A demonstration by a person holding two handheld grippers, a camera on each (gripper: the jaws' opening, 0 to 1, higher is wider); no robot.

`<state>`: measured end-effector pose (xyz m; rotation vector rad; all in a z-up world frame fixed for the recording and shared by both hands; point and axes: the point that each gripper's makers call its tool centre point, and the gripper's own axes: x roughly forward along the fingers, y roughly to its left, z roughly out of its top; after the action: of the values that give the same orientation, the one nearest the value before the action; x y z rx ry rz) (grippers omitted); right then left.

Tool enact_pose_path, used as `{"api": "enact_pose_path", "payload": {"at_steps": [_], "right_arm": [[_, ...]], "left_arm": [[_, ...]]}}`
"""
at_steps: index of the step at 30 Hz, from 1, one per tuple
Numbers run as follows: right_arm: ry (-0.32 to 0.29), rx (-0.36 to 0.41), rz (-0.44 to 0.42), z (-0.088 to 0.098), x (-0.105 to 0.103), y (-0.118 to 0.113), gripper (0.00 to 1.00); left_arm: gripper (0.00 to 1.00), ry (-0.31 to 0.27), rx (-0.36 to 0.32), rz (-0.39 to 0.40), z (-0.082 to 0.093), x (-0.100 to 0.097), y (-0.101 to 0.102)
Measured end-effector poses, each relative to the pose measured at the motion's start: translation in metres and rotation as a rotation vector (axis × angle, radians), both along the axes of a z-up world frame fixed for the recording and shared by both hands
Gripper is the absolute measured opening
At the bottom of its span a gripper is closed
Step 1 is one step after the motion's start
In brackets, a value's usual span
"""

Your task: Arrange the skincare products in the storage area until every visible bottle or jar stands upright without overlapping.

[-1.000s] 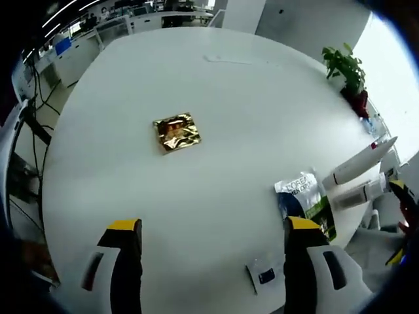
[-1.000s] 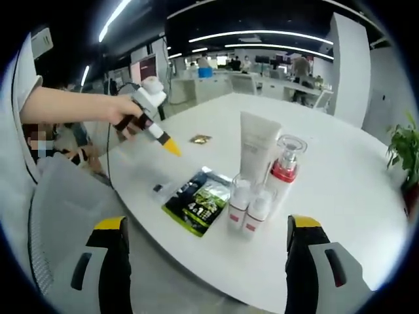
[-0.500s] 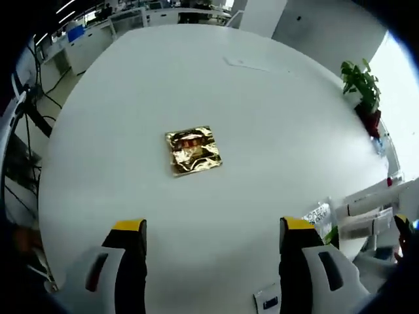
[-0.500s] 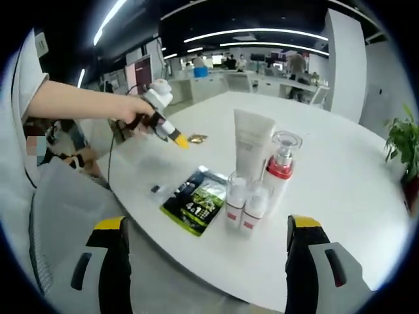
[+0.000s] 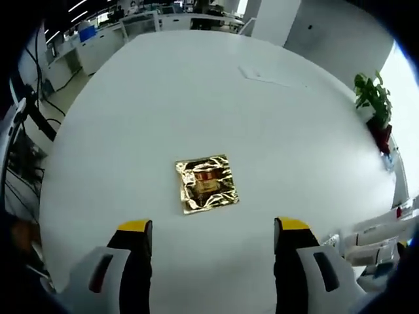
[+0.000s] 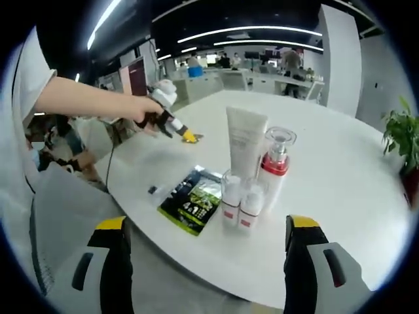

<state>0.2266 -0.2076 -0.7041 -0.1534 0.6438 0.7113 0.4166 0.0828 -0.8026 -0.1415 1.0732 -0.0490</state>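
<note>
Skincare products: a white tube (image 6: 245, 140), a pump bottle with a red collar and clear cap (image 6: 275, 163) and two small clear-capped bottles (image 6: 239, 203) stand upright, packed close together, on the near part of the white table (image 6: 340, 196) in the right gripper view.
Hidden or cut off: in the left gripper view those bottles show as slivers at the lower right edge (image 5: 380, 239), too clipped to tell apart; the print on every label is too small to read.
Foil sachet: a crinkled gold packet (image 5: 206, 184) lies flat on the table (image 5: 196, 85), just ahead of the left gripper (image 5: 211, 230) and between its jaw lines; in the right gripper view it is a small gold speck (image 6: 194, 137) at the tip of that gripper.
Green pouch: a dark green and silver packet (image 6: 192, 201) lies flat just beside the small bottles, toward the table edge, with a small dark item (image 6: 152, 190) near it, too small to identify.
Left gripper: jaws spread wide, holding nothing, yellow tips above the table; seen from the other view (image 6: 175, 125) in a person's hand (image 6: 147, 111).
Right gripper (image 6: 207, 230): jaws spread wide, empty, off the table edge and well short of the bottles.
Surface: broad, round-edged, white; a faint flat sheet (image 5: 265, 73) lies far across it.
Room: open office with desks, ceiling light strips, a potted plant (image 5: 374, 104) by the table's far side.
</note>
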Motion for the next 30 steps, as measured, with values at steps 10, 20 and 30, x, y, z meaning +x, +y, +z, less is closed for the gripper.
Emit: {"api": "enact_pose_path", "payload": {"at_steps": [10,20,30], "right_arm": [[0.008,-0.004,-0.014,-0.002,0.001,-0.002,0.97],[0.016,-0.006,-0.026,-0.003,0.003,-0.004,0.97],[0.021,-0.006,-0.034,-0.004,0.003,-0.005,0.97]], "left_arm": [[0.63,-0.022,0.045,-0.001,-0.007,0.019,-0.001],[0.57,-0.053,0.096,-0.002,-0.011,0.036,0.003],[0.49,-0.043,0.147,-0.004,-0.019,0.038,0.011]]}}
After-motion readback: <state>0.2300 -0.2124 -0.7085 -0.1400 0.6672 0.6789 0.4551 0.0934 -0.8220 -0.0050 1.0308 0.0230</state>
